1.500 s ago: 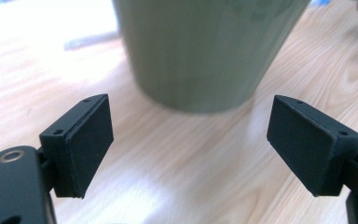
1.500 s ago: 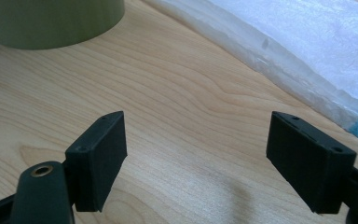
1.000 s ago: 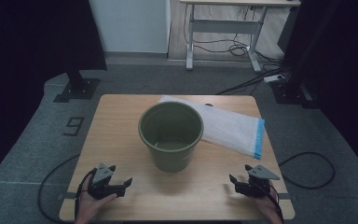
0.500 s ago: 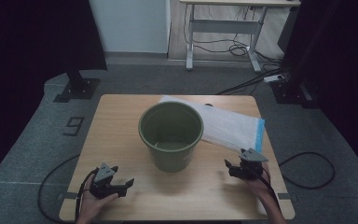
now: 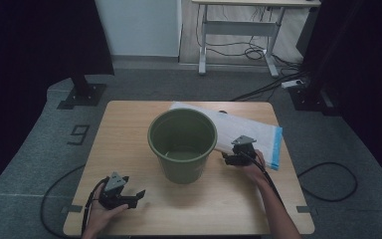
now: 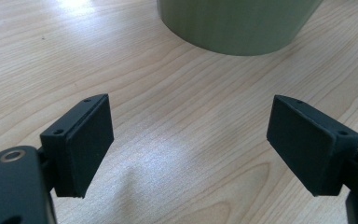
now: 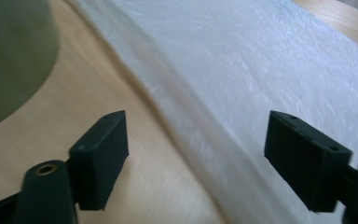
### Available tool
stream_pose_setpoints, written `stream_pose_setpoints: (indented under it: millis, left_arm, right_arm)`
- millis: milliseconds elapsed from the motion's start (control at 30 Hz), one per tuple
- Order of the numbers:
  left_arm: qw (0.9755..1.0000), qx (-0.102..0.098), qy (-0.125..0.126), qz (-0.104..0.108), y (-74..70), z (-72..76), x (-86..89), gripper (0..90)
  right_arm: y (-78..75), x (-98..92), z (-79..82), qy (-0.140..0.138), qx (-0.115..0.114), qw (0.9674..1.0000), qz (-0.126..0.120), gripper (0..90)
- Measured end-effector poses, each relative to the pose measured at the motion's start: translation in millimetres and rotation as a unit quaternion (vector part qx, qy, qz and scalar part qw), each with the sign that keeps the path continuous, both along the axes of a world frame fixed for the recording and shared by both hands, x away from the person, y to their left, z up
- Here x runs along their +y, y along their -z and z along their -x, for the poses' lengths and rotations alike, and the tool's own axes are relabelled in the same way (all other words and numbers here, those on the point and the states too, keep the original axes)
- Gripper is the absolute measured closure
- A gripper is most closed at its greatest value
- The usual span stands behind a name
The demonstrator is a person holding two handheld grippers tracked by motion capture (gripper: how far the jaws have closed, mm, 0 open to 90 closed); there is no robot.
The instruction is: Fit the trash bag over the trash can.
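A green bucket stands upright in the middle of the wooden table. Behind and to its right a white plastic bag with a blue edge lies flat. My right gripper sits just right of the bucket at the bag's near edge. In the right gripper view it is open; its jaws have just been closing a little, and the bag's folded edge runs between them, untouched by the pads. My left gripper rests near the front left, open, aimed at the bucket's base, with nothing between its jaws.
The bucket's wall is close on the right gripper's left. Bare wood lies between the left gripper and the bucket. Beyond the table stand a desk frame with cables, a black stand base, and a cable loop on the floor.
My right hand has moved forward from the table's front right corner to the bag's near edge beside the bucket. The left hand has stayed put.
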State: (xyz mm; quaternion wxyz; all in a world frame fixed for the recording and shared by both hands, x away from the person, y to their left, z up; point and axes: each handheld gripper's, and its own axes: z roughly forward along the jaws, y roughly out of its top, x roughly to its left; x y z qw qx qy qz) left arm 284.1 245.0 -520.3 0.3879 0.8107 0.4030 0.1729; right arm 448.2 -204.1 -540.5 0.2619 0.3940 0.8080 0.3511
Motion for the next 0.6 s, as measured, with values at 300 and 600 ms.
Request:
stream_pose_setpoints:
  millis: [300, 600]
  left_arm:
    - [0.9999, 0.006, 0.010, -0.005, 2.0, 4.2, -2.4, 14.6]
    - [0.9999, -0.009, -0.007, 0.005, 0.7, 9.6, 4.7, 15.9]
  right_arm:
    - [8.3, -2.3, -15.0, 0.001, 0.038, 0.9991, -0.019, 50.7]
    - [4.2, -17.8, 1.1, 0.008, 0.048, 0.9983, -0.033, 88.5]
